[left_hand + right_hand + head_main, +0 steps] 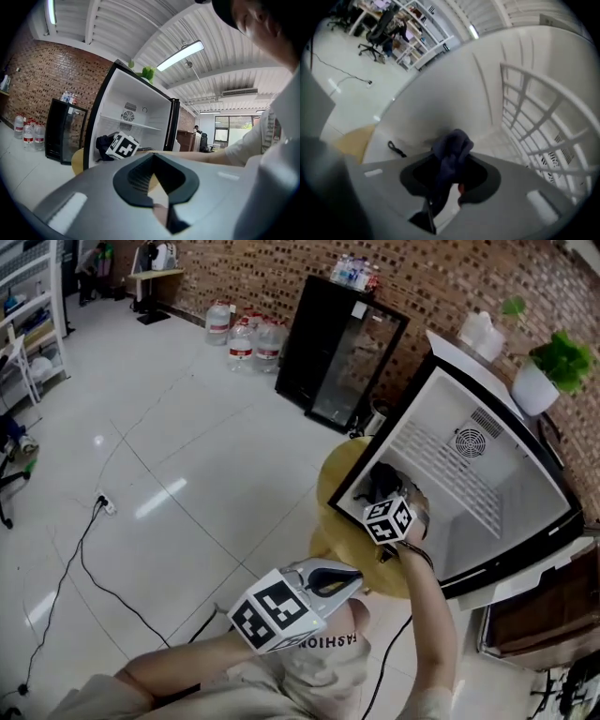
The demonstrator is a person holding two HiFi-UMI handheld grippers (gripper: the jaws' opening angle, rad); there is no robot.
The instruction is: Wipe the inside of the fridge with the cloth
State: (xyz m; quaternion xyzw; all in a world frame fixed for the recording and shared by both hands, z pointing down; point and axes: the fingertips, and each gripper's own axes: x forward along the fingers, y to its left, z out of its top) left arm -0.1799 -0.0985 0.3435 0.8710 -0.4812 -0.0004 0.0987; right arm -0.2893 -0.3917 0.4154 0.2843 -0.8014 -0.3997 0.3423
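Observation:
The small white fridge [487, 474] stands open on a round yellow table, with a fan grille on its back wall. My right gripper [382, 493] reaches into its lower left part and is shut on a dark blue cloth [379, 480]. In the right gripper view the bunched cloth [452, 147] sticks out of the right gripper [451, 161], close to the white inner wall [440, 98]; a wire shelf [543, 117] runs along the right. My left gripper [351, 579] stays outside the fridge [133, 117], near the person's chest, shut and empty [154, 180].
The round yellow table [349, 521] carries the fridge. A black glass-door cabinet [342, 352] and several water bottles [244, 338] stand by the brick wall. A potted plant [548, 371] sits behind the fridge. A cable [84, 554] trails across the tiled floor.

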